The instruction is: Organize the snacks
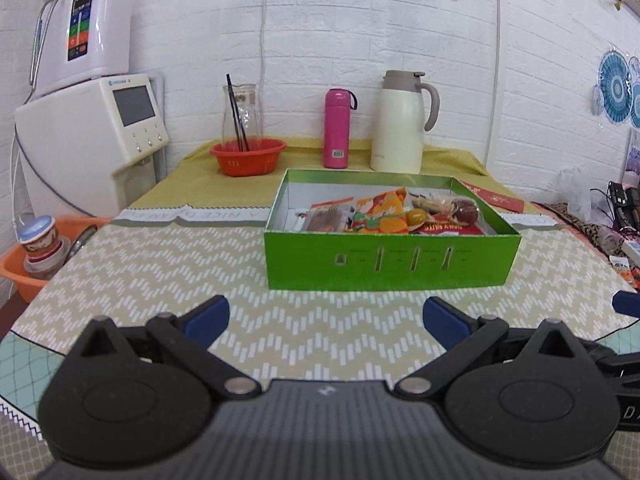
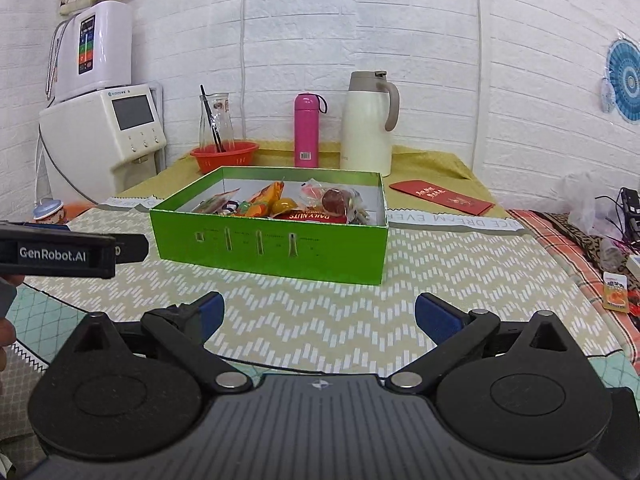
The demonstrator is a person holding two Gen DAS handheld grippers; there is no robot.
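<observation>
A green open box [image 1: 390,262] [image 2: 272,248] stands on the patterned tablecloth, holding several snack packets [image 1: 380,214] [image 2: 280,204], among them an orange bag, a red nut pack and a yellow round sweet. My left gripper [image 1: 326,318] hovers open in front of the box with nothing between its blue-tipped fingers. My right gripper [image 2: 318,314] is open too, in front of the box and empty. The left gripper's body [image 2: 72,254] shows at the left edge of the right wrist view. One small orange snack packet [image 2: 615,295] lies at the table's right edge.
Behind the box stand a red basket [image 1: 248,156], a glass carafe [image 1: 240,114], a pink bottle [image 1: 337,128] and a white thermos jug [image 1: 400,120]. A red envelope [image 2: 440,197] lies to the right. A water dispenser [image 1: 92,136] stands at the left, cluttered cables [image 2: 624,216] at the right.
</observation>
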